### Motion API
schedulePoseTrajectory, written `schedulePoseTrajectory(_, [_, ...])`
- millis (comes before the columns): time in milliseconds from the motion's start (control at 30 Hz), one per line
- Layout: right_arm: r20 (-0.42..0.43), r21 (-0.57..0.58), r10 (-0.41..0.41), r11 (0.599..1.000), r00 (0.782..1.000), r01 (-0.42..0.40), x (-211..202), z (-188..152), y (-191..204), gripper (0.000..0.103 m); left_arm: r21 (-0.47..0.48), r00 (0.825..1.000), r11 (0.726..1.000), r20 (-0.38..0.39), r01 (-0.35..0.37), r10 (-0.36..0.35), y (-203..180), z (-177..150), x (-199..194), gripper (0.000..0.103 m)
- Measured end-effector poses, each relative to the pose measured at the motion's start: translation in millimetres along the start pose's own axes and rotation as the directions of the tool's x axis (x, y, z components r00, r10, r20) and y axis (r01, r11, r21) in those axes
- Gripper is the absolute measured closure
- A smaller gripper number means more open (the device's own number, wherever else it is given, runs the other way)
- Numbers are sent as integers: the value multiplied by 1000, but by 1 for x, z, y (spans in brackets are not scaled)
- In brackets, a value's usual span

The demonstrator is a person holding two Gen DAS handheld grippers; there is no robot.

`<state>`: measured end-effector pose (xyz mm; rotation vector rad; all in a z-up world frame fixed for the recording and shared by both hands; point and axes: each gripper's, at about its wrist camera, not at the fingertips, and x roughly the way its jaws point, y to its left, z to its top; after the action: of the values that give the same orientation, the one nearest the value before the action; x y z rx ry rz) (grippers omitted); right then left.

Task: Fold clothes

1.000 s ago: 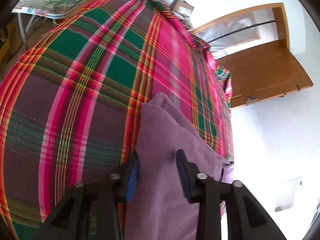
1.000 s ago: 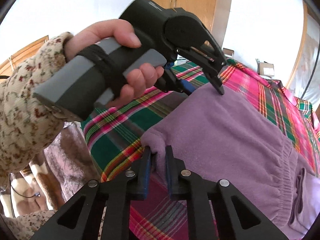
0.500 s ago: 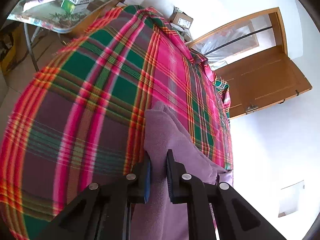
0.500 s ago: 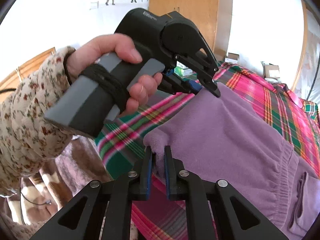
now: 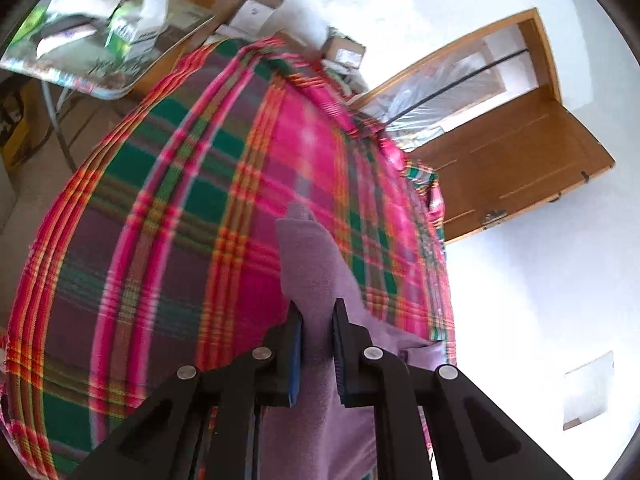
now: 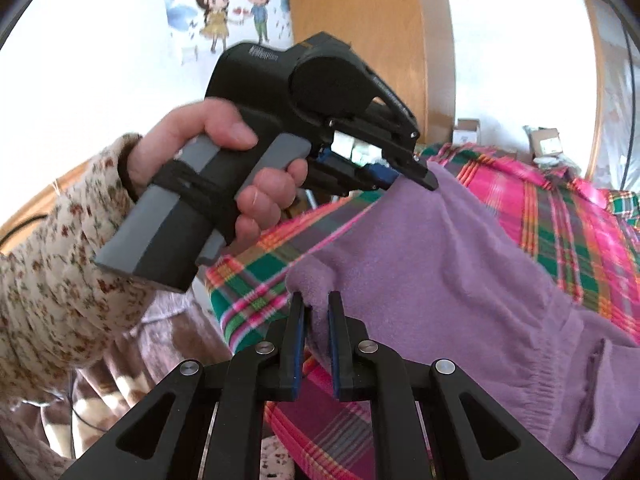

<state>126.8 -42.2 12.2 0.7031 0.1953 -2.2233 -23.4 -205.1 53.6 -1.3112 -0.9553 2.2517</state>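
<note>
A purple fleece garment (image 6: 460, 280) with an elastic waistband lies over a bed covered in a red, pink and green plaid cloth (image 5: 160, 240). My right gripper (image 6: 317, 308) is shut on one near corner of the garment. In the right wrist view my left gripper (image 6: 408, 174), held by a hand in a floral sleeve, pinches the other corner and lifts it off the plaid. The left wrist view shows that gripper (image 5: 317, 316) shut on a raised fold of the purple garment (image 5: 308, 248), which hangs taut between both grippers.
A folding table (image 5: 100, 40) with boxes and papers stands past the bed's far left corner. Cardboard boxes (image 5: 344, 50) sit by the wall. A wooden door (image 5: 520, 168) stands open at right. A brown patterned blanket (image 6: 160, 344) lies left of the bed.
My left gripper went from open around the purple fabric to shut on it, then rose with it. The right gripper stayed shut on its corner and lifted slightly.
</note>
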Motion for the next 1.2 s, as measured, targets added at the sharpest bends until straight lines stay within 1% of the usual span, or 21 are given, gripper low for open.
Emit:
schedulePoseTrajectory(133, [65, 17, -14, 1000, 998, 13, -27, 6, -8, 92, 37, 999, 999, 19, 28, -29, -32, -1, -5, 89])
schedulePoseTrajectory(300, [134, 58, -35, 998, 990, 28, -59, 8, -23, 92, 71, 998, 996, 23, 52, -54, -69, -2, -4, 89])
schedulePoseTrajectory(533, [215, 118, -86, 991, 973, 62, -107, 5, -47, 92, 131, 996, 988, 17, 85, -88, -123, -7, 9, 89])
schedulePoseTrajectory(733, [273, 196, -149, 976, 950, 97, -146, -1, -77, 92, 174, 993, 978, -16, 117, -116, -170, -14, 31, 89])
schedulePoseTrajectory(833, [293, 239, -193, 963, 936, 124, -164, -7, -93, 92, 199, 992, 972, -38, 126, -121, -189, -18, 46, 89])
schedulePoseTrajectory(933, [300, 282, -236, 948, 924, 151, -182, -18, -105, 92, 230, 992, 966, -56, 121, -111, -209, -22, 64, 89])
schedulePoseTrajectory(1200, [292, 371, -323, 906, 900, 205, -208, -34, -141, 92, 266, 986, 954, -129, 138, -106, -246, -28, 111, 89])
